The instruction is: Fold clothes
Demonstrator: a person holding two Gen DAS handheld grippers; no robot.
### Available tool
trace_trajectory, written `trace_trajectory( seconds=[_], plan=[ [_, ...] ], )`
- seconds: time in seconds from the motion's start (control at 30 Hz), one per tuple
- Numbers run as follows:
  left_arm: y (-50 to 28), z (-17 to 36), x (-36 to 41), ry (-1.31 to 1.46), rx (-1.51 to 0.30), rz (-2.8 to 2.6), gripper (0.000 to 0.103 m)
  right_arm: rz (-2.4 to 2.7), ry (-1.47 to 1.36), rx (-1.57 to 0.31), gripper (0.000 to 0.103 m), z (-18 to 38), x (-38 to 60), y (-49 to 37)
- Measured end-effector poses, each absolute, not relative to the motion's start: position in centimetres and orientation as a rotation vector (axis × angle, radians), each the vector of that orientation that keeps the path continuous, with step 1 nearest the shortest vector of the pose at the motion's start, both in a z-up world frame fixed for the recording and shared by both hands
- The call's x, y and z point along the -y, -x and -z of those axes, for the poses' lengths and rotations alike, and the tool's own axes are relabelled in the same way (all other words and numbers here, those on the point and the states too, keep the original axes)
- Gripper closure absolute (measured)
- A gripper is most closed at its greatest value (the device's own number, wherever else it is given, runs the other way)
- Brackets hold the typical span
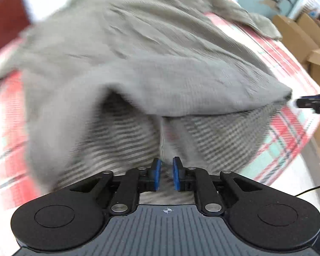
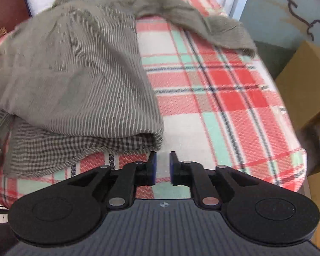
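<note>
A grey-green ribbed garment (image 1: 149,53) lies folded over on a plaid blanket (image 1: 288,128); its lower layer shows a finer check pattern. My left gripper (image 1: 167,166) hovers over the near edge of the garment, jaws a little apart, cloth beneath them but not pinched. In the right wrist view the garment (image 2: 74,74) fills the left half and one sleeve (image 2: 202,23) trails off to the far right. My right gripper (image 2: 162,160) is open just right of the garment's near corner, over bare blanket (image 2: 224,98), with nothing between its fingers. It also shows in the left wrist view as the right gripper (image 1: 313,103).
Cardboard boxes (image 2: 305,81) stand past the bed's right edge, seen too as cardboard boxes (image 1: 298,34). A thin dark cable (image 1: 313,187) runs by the near right edge. A dark red panel (image 2: 6,10) stands at the far left.
</note>
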State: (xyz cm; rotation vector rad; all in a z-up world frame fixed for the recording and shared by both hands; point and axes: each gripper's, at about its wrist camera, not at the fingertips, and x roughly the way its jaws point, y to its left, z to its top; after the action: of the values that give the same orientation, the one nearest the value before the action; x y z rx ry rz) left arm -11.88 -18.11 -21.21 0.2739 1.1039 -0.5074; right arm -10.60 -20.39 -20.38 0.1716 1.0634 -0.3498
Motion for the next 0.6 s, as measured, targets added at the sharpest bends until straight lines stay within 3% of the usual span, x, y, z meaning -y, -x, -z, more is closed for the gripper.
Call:
trace_trajectory(
  seconds=[0.1,0.27,0.6],
  plan=[
    [12.6,20.8,16.0,-0.407,-1.027,0.338,0.071,0.339,-0.205,-1.037,0.075,19.4,20.4,10.8],
    [12.3,22.9,15.4,-0.624,-1.023,0.244,0.064,0.285,-0.249,-1.025,0.075,18.8,19.9,9.3],
    [12.4,26.4,15.9,-0.838,-0.955,0.144,0.064,0.19,-0.233,-1.042,0.071,19.0,17.3,7.4]
  ],
)
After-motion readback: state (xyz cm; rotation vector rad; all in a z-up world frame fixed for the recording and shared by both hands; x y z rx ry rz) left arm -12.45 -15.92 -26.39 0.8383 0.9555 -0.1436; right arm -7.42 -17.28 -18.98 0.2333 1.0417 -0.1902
